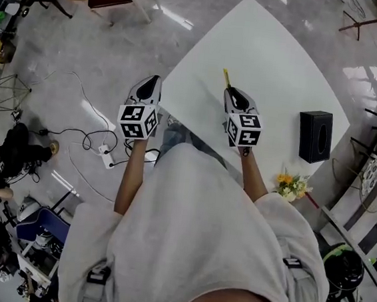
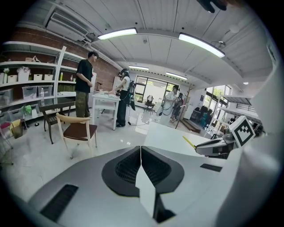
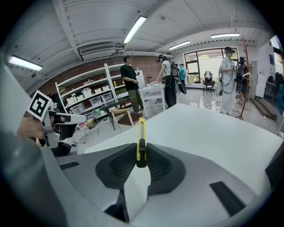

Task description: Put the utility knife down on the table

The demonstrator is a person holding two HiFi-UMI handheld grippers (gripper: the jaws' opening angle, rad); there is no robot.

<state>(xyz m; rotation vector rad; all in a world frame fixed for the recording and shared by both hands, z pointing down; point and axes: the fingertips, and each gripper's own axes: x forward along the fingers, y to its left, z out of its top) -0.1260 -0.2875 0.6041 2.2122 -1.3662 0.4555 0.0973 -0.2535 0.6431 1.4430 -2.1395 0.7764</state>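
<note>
Wide white table spreads beyond the gripped utility knife.

Utility knife: slim yellow body, black slider. Clamped edge-up between the jaws of the right gripper, tip projecting far, above the white table near its near edge.

We read no text, brand, number; only square coded markers on cubes behind jaws of left gripper, right gripper.
</note>
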